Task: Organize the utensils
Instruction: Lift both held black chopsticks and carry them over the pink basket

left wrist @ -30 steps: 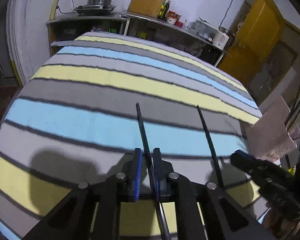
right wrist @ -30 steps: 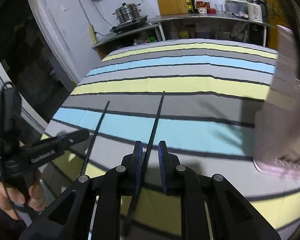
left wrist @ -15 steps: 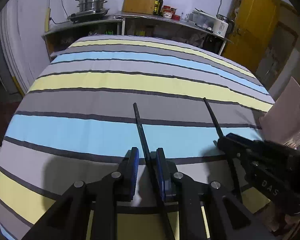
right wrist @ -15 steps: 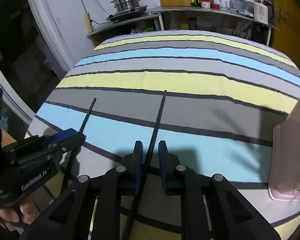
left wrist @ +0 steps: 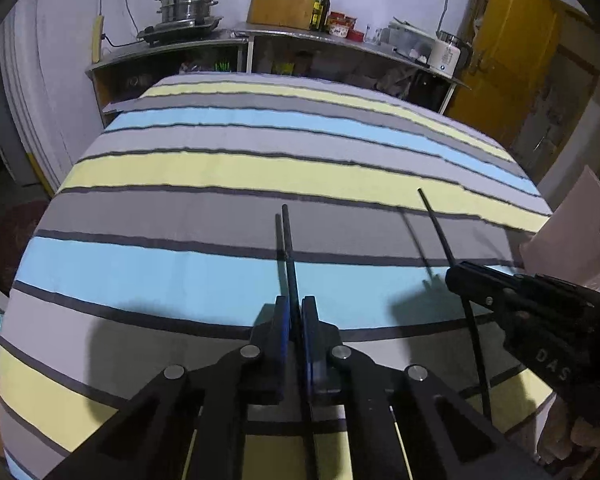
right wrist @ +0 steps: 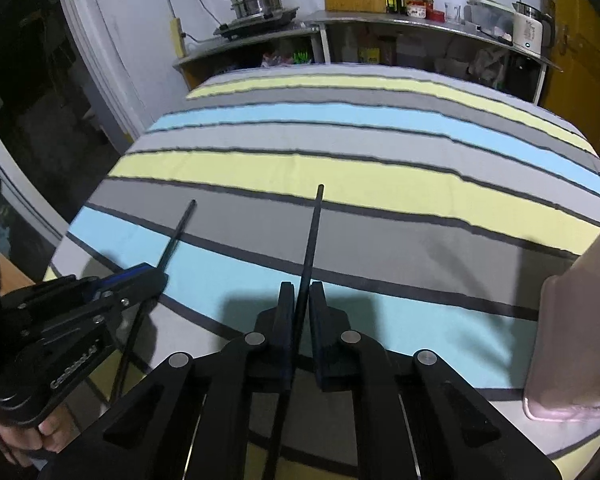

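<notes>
Striped tablecloth (left wrist: 220, 172) below: left gripper (left wrist: 295, 308) clamps one black chopstick (left wrist: 289, 248); right gripper (right wrist: 301, 296) closes on another chopstick (right wrist: 313, 232).

Right gripper (right wrist: 302, 300) closing on black chopstick (right wrist: 312, 232) above striped cloth (right wrist: 380, 192).

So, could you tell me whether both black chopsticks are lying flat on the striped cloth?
No, each chopstick is raised off the striped cloth, casting a separate shadow.
</notes>
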`<state>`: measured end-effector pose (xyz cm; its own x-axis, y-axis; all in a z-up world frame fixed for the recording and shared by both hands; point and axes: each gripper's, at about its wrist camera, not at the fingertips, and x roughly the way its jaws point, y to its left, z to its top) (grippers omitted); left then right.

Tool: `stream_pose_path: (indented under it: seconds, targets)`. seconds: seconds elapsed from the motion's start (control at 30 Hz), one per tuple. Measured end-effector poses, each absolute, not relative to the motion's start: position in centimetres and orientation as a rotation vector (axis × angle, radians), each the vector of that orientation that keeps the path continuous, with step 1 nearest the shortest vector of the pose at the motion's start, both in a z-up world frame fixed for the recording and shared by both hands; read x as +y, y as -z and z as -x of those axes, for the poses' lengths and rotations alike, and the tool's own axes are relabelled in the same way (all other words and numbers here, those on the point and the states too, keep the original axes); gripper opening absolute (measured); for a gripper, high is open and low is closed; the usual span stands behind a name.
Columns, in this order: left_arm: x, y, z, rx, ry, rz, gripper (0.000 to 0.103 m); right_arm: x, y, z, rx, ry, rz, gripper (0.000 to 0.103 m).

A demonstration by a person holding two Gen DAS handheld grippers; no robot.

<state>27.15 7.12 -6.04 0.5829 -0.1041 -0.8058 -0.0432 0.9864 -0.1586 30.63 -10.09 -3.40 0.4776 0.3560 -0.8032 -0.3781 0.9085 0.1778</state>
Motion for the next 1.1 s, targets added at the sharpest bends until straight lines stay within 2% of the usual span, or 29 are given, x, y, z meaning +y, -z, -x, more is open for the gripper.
stream_pose_path:
  seconds: [0.67,1.1]
  targets:
    - [7.4,-6.3,-21.1,0.72,0.141,0.207,0.005,-12.5,-7.5,-24.1,0.758,-0.484,-0.041,0.006]
    - [4.4,-9.1,-18.6,0.69,0.215,0.19,0.005,-15.8,-10.0,-20.9,0.702,-0.453,-0.086,0.006]
